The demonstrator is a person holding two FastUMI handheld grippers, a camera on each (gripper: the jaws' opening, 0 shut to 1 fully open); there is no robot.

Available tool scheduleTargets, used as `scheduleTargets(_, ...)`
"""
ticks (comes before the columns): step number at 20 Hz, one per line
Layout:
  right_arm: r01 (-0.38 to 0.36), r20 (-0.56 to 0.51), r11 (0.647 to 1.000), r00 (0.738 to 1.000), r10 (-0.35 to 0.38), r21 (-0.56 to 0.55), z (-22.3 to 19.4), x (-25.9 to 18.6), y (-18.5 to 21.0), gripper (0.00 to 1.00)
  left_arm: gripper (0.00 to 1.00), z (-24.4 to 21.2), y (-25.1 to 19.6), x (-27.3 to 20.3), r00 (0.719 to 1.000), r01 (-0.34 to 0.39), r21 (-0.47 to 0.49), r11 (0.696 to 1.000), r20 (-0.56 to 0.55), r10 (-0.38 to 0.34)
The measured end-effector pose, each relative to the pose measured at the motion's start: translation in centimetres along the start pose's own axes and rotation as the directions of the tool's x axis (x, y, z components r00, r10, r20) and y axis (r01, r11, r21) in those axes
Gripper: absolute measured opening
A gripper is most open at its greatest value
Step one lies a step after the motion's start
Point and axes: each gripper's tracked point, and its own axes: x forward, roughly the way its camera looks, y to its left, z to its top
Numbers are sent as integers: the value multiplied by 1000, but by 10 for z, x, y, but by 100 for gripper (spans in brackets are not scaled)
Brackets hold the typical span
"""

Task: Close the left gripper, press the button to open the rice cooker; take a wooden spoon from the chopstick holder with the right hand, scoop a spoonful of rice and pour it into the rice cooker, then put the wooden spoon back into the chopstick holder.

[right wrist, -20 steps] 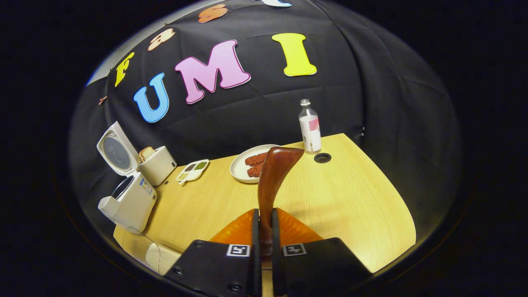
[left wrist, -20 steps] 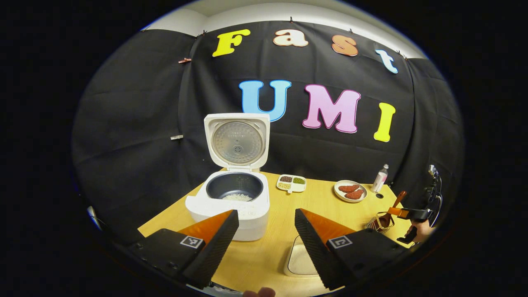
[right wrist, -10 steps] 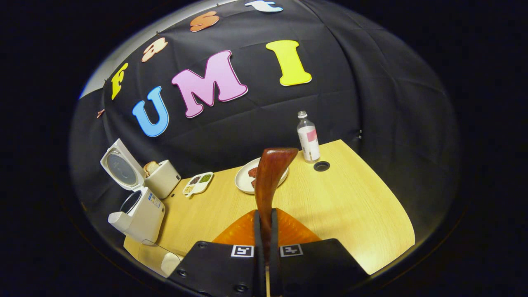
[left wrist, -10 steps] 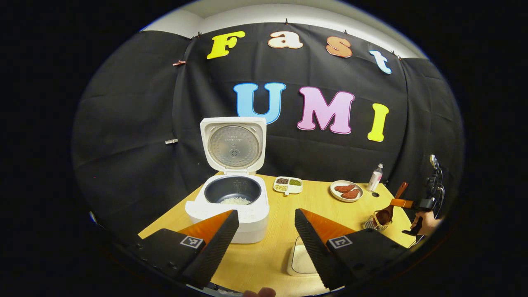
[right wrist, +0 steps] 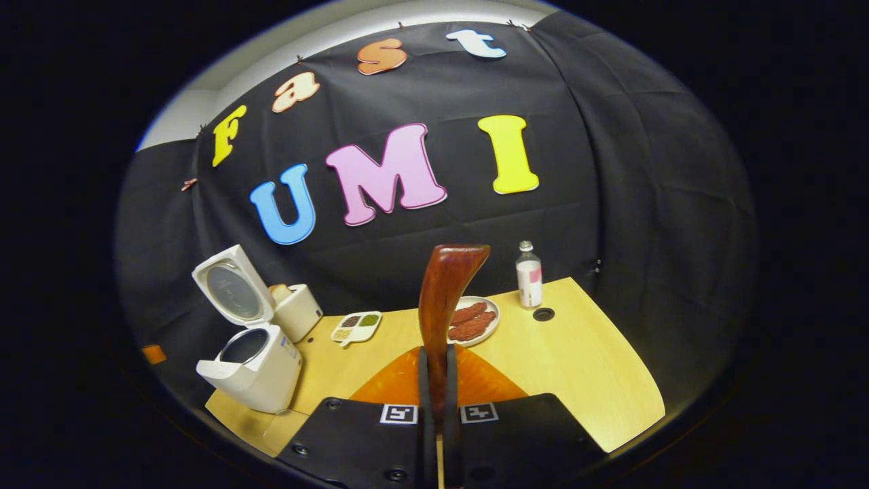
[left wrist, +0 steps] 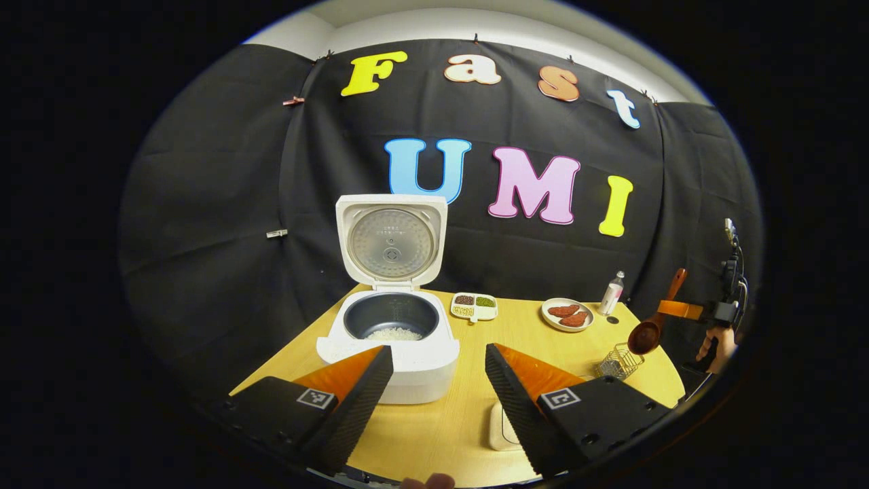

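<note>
lid: rice cooker (left wrist: 394,339) is open, lid upright at the back, so the button press is done.
pot: some white rice already lies at the bottom of the inner pot (can't judge whether that counts as my spoonful).
left gripper (left wrist: 434,387): my fingers spread wide, holding nothing, hanging in front of the cooker over the table (left wrist: 461,421).
right gripper (right wrist: 434,401): clamped narrow on the handle of the wooden spoon (right wrist: 445,299), both fingers pressing it, handle end standing up past the tips.
spoon position: in the left gripper view its bowl hangs just above the chopstick holder (left wrist: 618,363) at the right end of the table, clear of the basket, not inside it.
spoon load: can't tell whether anything is in the bowl, too small.
rice source: pale container (left wrist: 502,428) near the table's front edge, half hidden behind my left finger.
left to do, my read: either the scoop-and-pour or only the drop back into the holder. This one moment fits both.
</note>
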Motion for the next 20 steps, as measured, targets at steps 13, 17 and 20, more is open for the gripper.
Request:
scheduleTargets(13,-3,-111,947,993,-35,-321,-118,-27,134,8,94,1,57,4,993,114,26,993,2,-114)
scheduleTargets(17,59,-134,909,983,-125,-413,-158,-12,130,8,94,2,62,5,989,145,34,989,2,-145)
scheduleTargets(20,93,-149,894,973,-174,-439,-178,3,127,8,94,2,65,6,986,165,35,986,-1,-165)
